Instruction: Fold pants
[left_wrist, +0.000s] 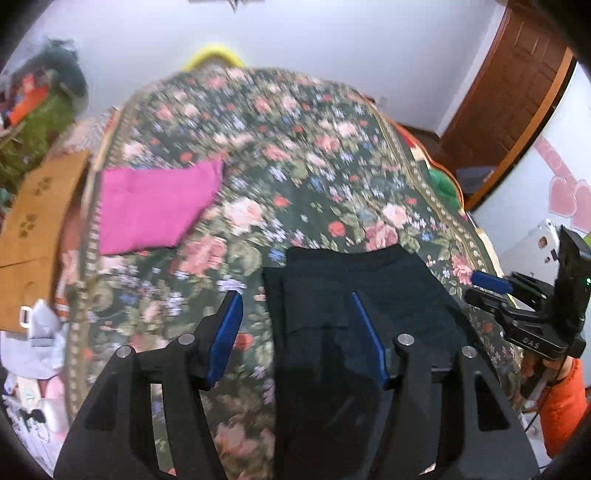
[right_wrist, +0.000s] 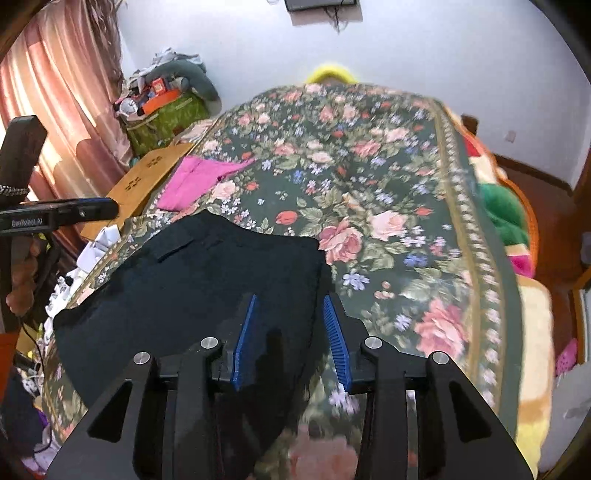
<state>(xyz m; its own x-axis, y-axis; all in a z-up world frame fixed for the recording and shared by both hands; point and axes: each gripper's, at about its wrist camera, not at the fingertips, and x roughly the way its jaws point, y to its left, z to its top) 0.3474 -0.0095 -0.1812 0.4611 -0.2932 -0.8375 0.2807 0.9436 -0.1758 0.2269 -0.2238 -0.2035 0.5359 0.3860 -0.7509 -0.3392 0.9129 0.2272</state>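
Note:
Dark navy pants (left_wrist: 369, 295) lie folded flat on the floral bedspread (left_wrist: 277, 155) near its front edge. My left gripper (left_wrist: 294, 295) hovers open over their left edge, with cloth and bedspread showing between its blue pads (left_wrist: 225, 336) and nothing pinched. In the right wrist view the pants (right_wrist: 192, 280) spread to the left, and my right gripper (right_wrist: 289, 296) stands open above their right edge without pressing the cloth. Each gripper also shows in the other's view: the right gripper (left_wrist: 491, 282) at the far right, the left gripper (right_wrist: 92, 208) at the far left.
A folded pink cloth (left_wrist: 155, 210) lies on the bed's left side beside a brown cardboard box (left_wrist: 33, 221). A green bag (right_wrist: 162, 118) of clutter and a pink curtain (right_wrist: 55, 92) stand beyond. Bright blankets (right_wrist: 502, 214) bunch at the bed's right edge. An orange sleeve (left_wrist: 565, 406) shows.

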